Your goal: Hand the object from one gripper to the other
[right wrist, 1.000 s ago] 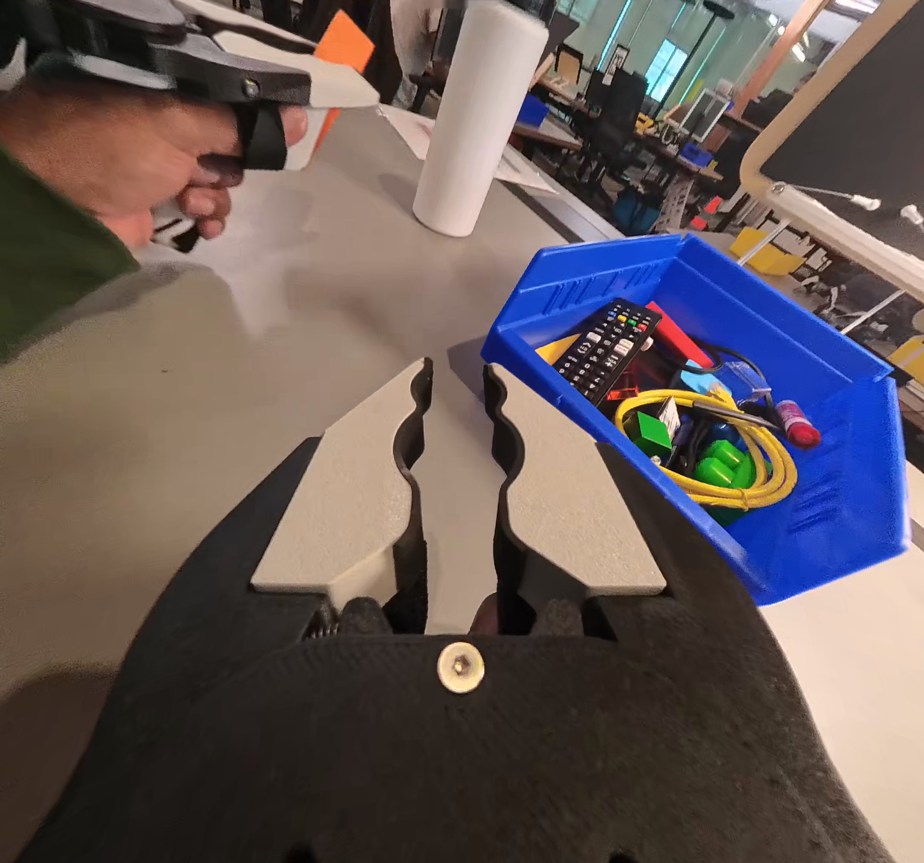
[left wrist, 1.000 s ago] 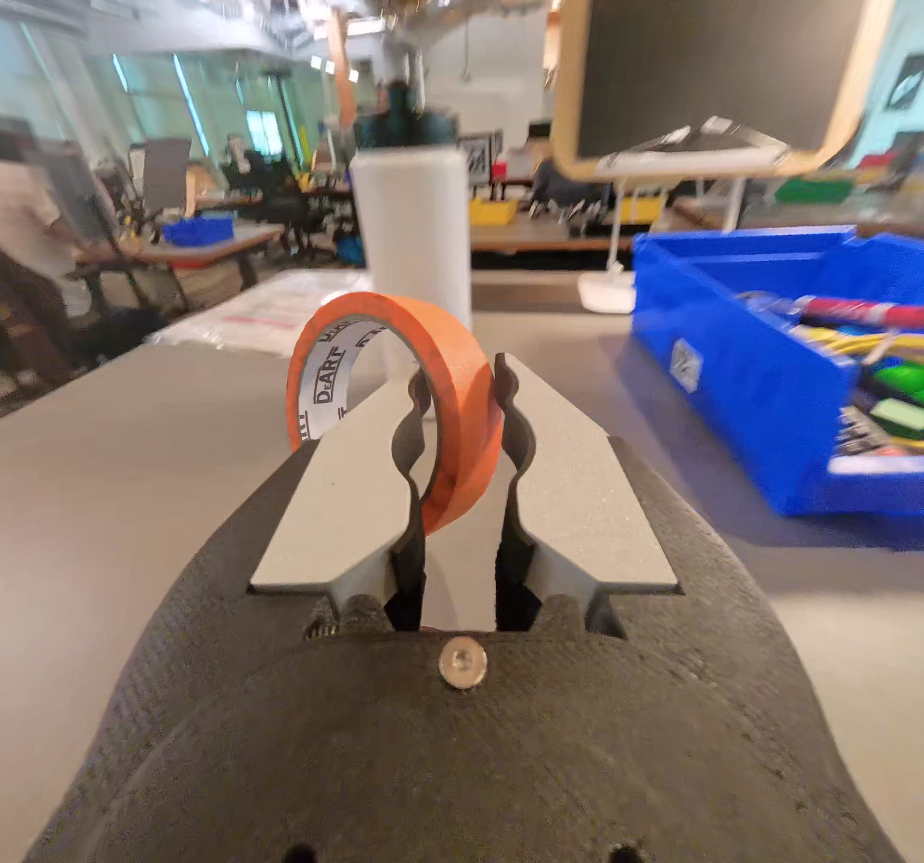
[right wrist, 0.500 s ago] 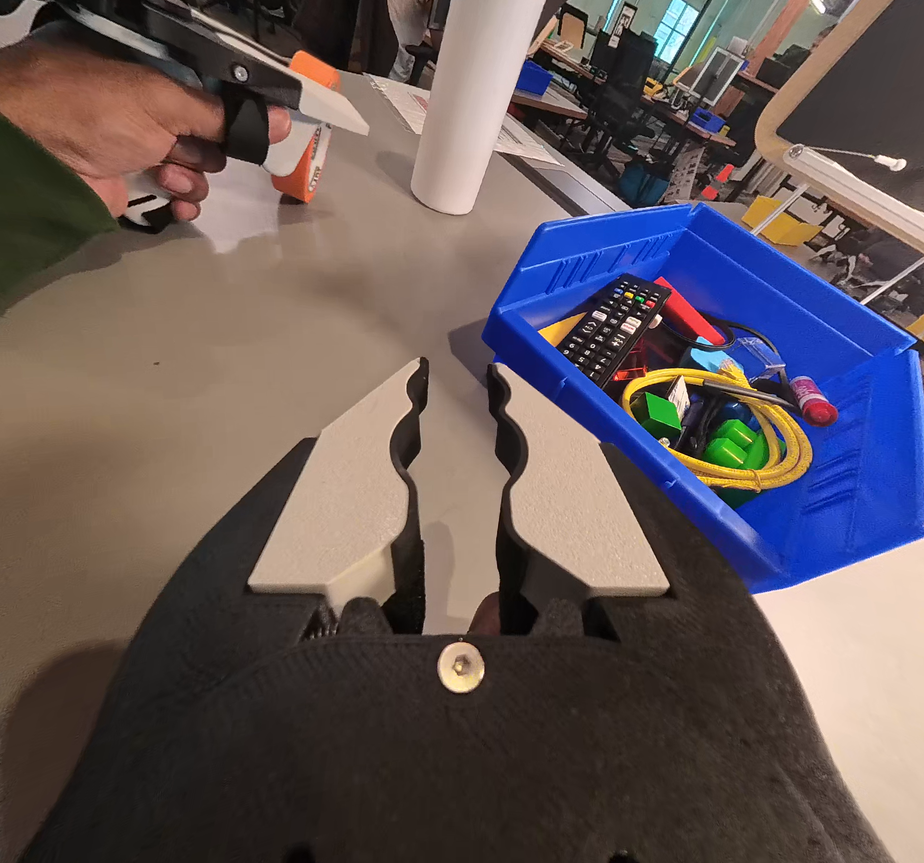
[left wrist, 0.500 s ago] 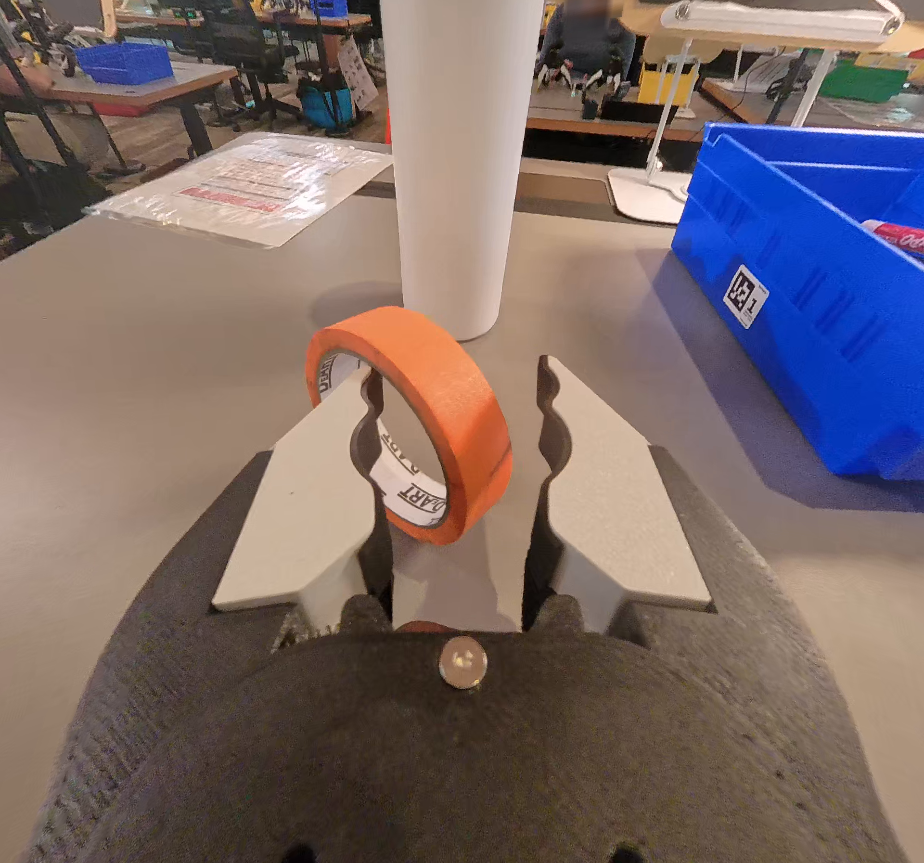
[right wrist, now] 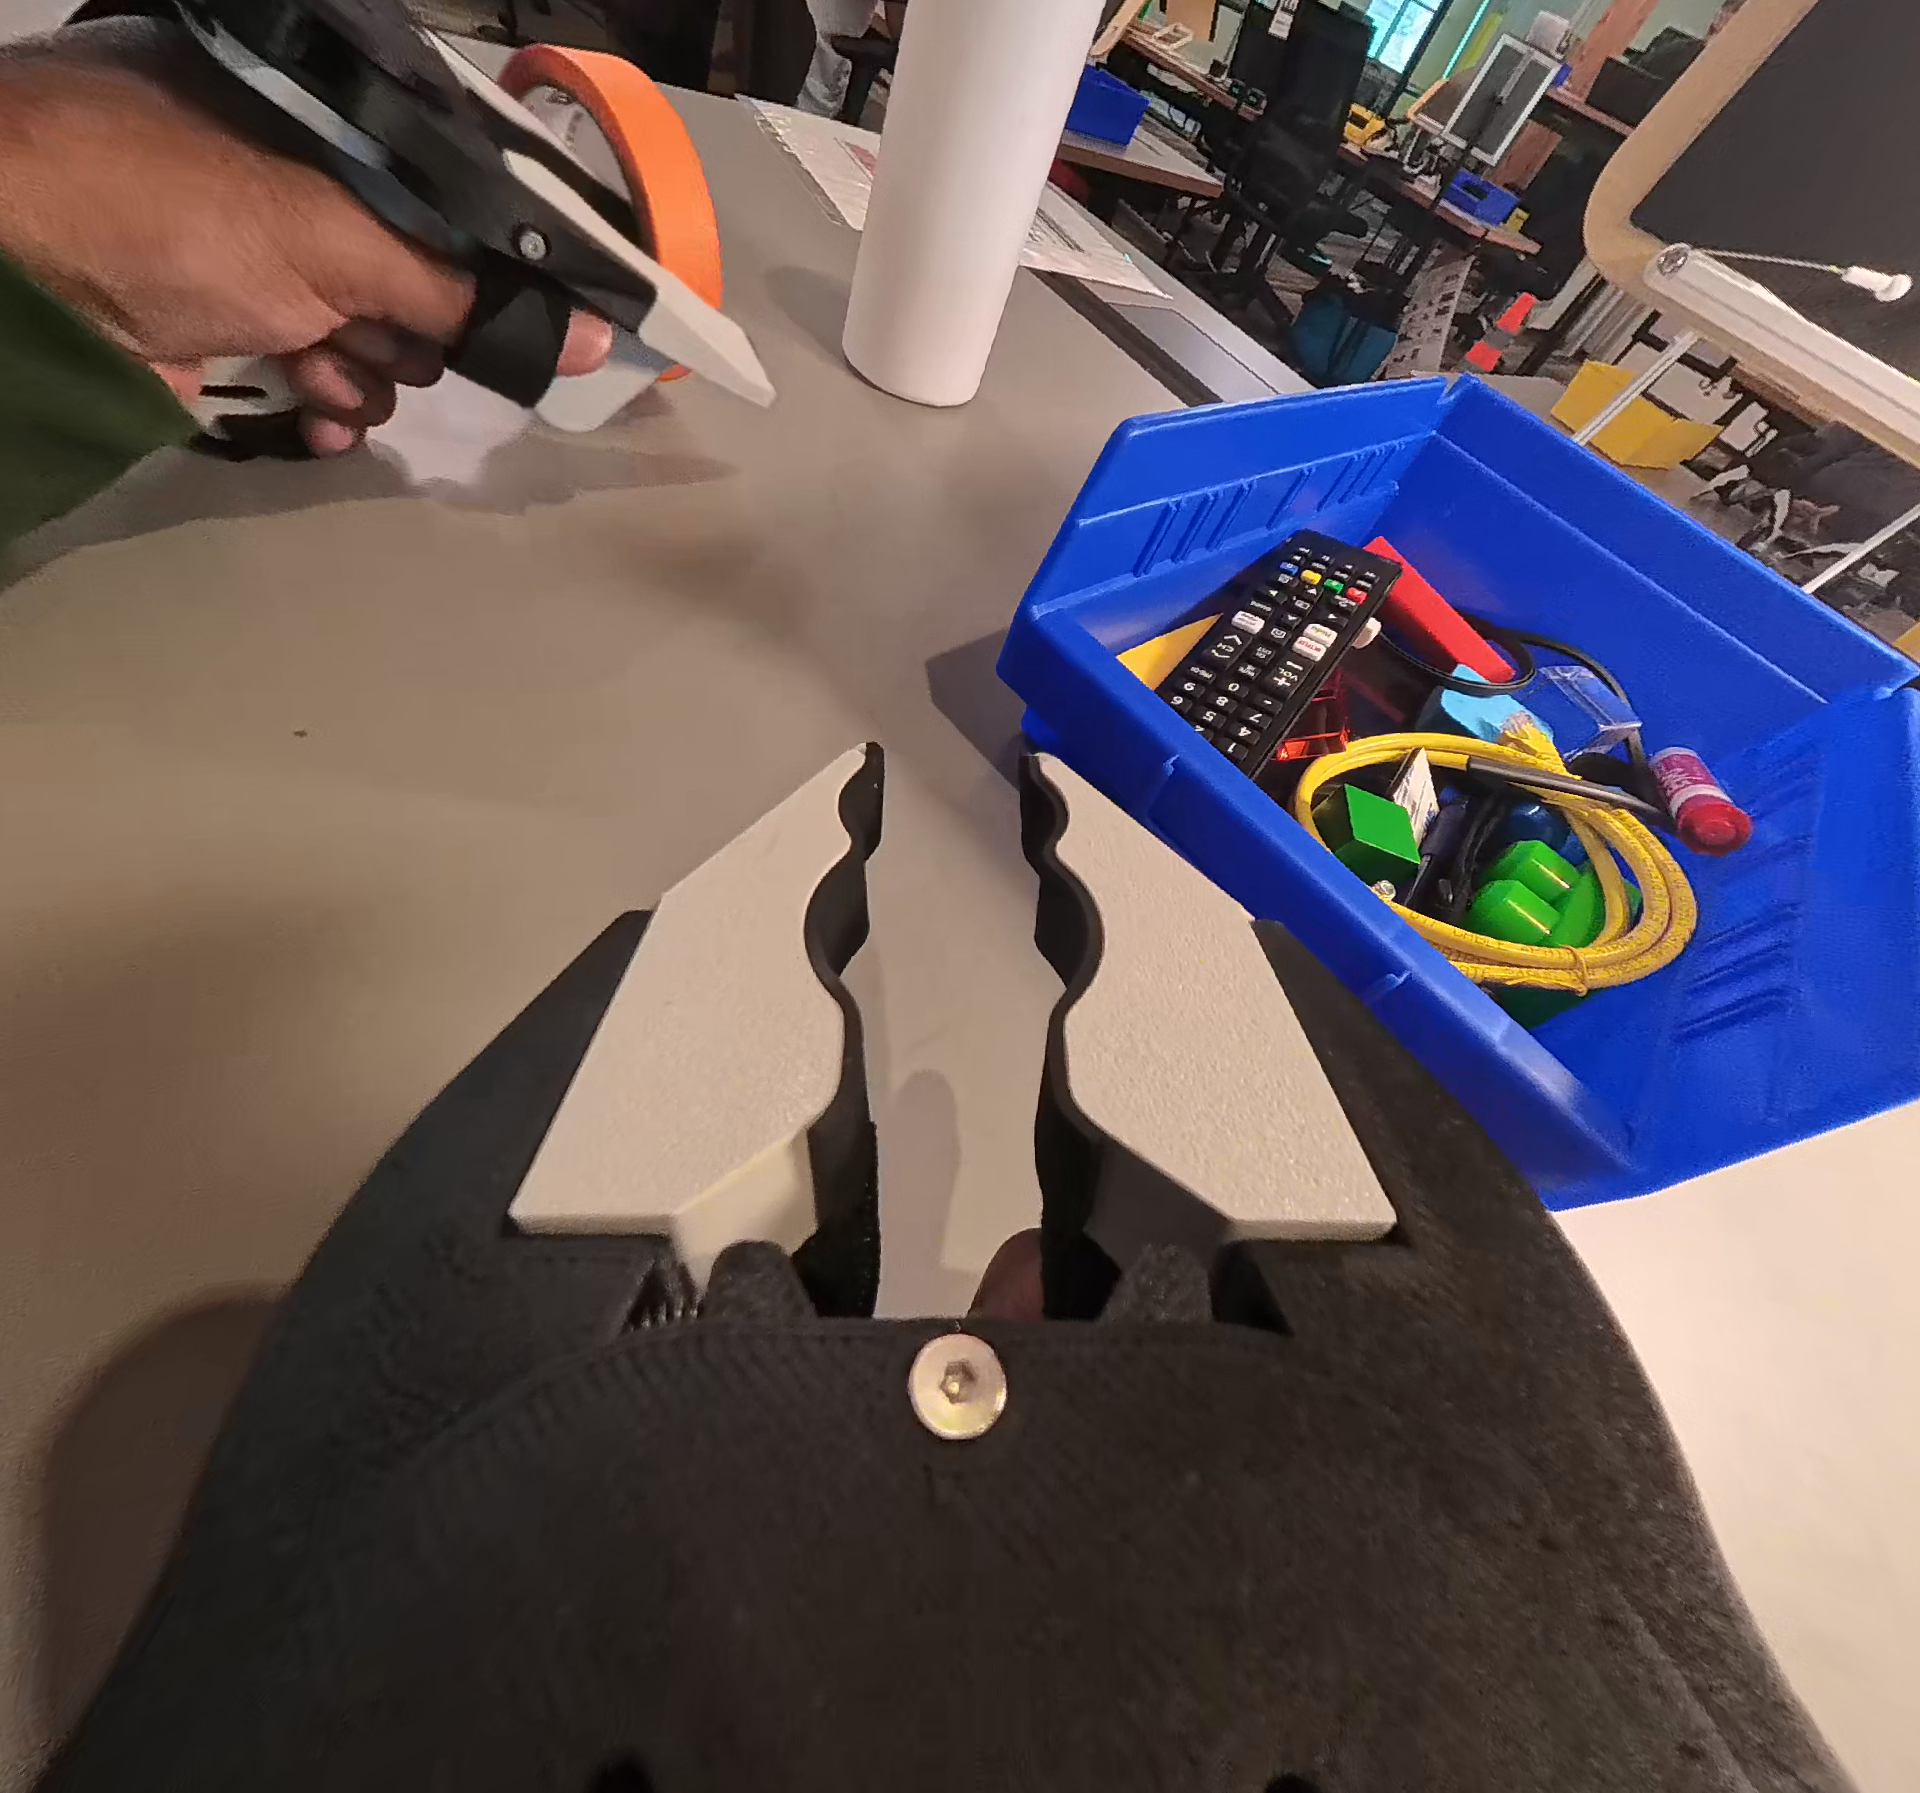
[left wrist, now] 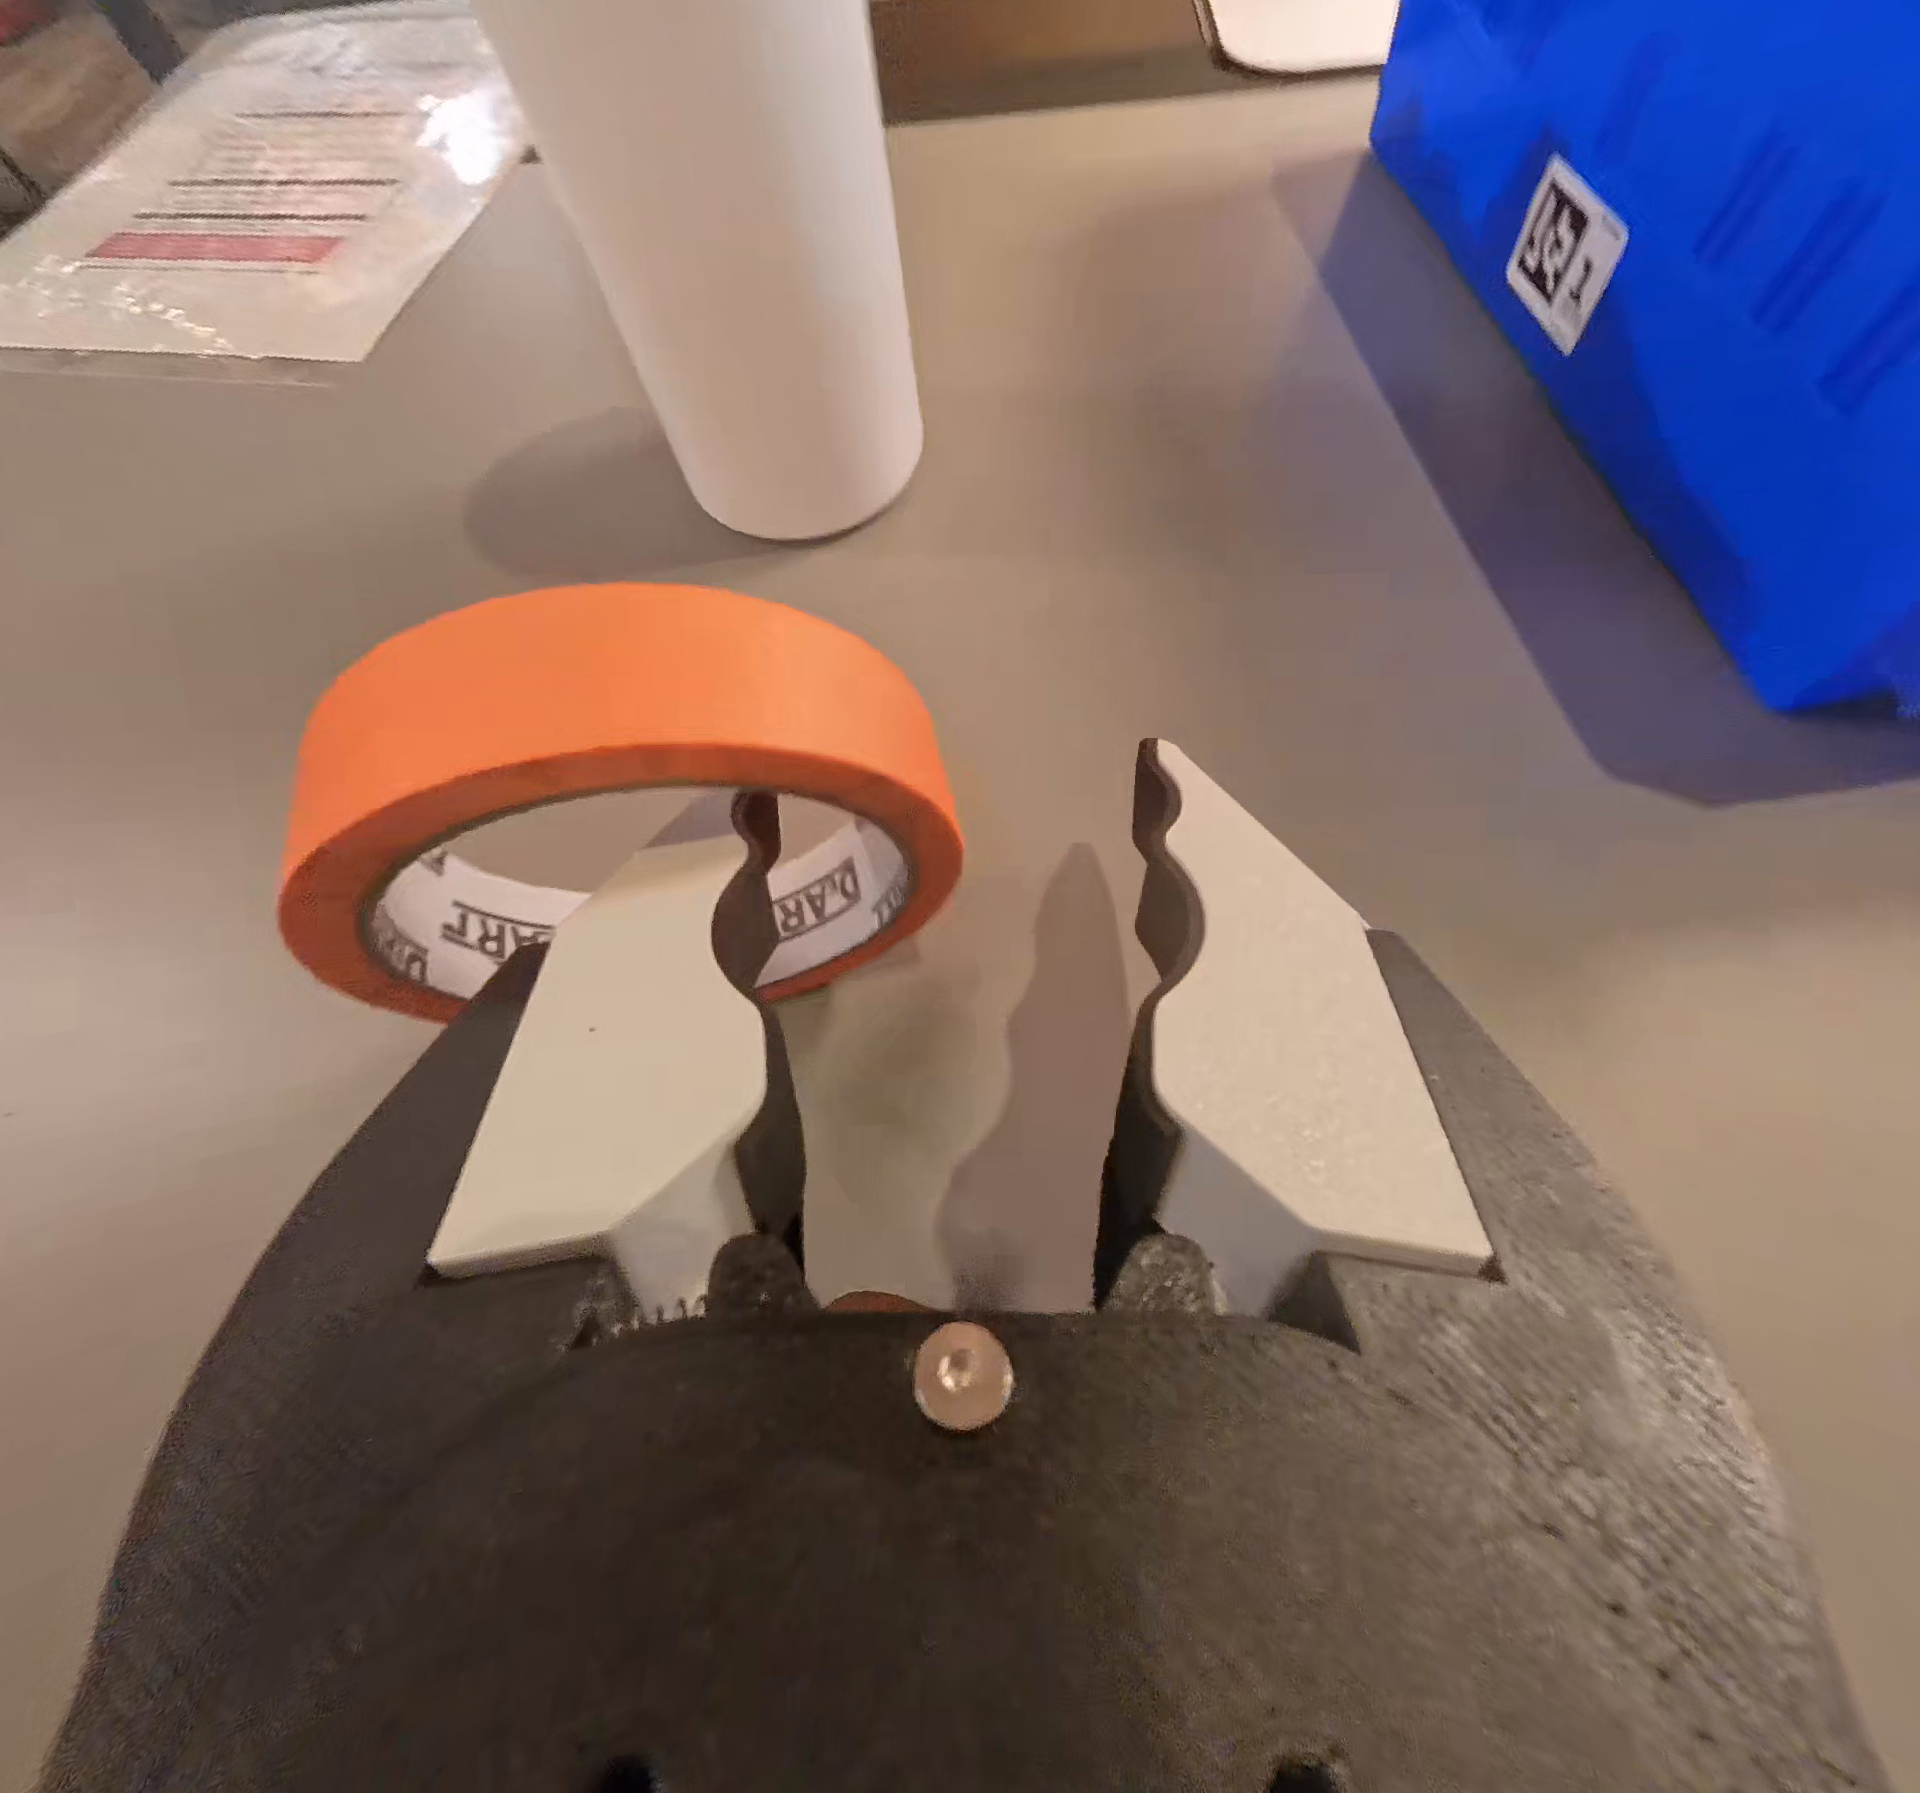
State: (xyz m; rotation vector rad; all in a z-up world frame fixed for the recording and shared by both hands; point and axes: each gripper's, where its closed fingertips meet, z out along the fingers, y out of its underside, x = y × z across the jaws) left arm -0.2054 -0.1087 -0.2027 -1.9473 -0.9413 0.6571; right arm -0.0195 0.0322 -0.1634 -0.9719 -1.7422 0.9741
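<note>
Grey table point(left wrist: 1143, 548) | left claw point(left wrist: 951, 787) spread, finger through orange tape point(left wrist: 613, 694) | right claw point(right wrist: 951, 772) parted, empty; remote point(right wrist: 1273, 647) seen only here

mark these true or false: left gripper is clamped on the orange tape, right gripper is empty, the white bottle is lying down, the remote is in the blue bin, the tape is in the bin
1. The left hand-held gripper is clamped on the orange tape. False: its jaws are apart, and only its left finger reaches through the roll's hole.
2. The right hand-held gripper is empty. True.
3. The white bottle lies on its side. False: it stands upright on the table.
4. The remote is in the blue bin. True.
5. The tape is in the bin. False: it is outside it, at the left gripper.
</note>
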